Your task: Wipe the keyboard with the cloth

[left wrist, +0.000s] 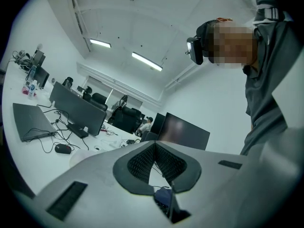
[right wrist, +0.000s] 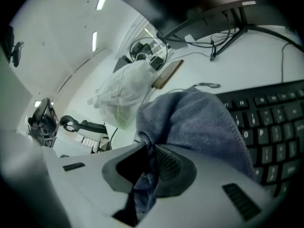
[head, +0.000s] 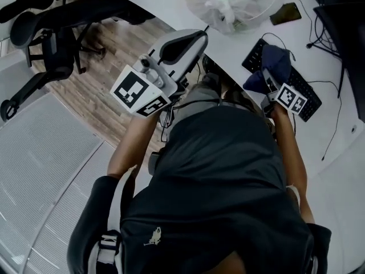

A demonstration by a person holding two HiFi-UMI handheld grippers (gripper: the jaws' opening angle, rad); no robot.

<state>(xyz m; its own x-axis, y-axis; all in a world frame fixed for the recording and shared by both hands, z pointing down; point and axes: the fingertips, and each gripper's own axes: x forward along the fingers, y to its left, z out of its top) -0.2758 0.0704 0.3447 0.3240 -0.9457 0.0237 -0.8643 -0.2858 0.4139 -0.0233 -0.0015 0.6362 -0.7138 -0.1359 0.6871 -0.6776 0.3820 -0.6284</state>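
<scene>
**Left to right.** An office chair (head: 48, 33) stands on the wooden floor beside the curved white desk (head: 165, 4). The left claw (left wrist: 154, 145) is held level near the desk's edge. Its jaws are closed tip to tip, with nothing between the ribbed pads. A knotted clear plastic bag (head: 228, 1) lies on the desk. The blue cloth (head: 275, 64) is bunched and rests on the near end of the black keyboard (head: 305, 93), which lies at an angle on the desk. The right claw (right wrist: 151, 152) tilts downward with its jaws nearly closed, clamped on a fold of the cloth. The rest of the cloth billows ahead of the jaws and covers part of the keys.
</scene>
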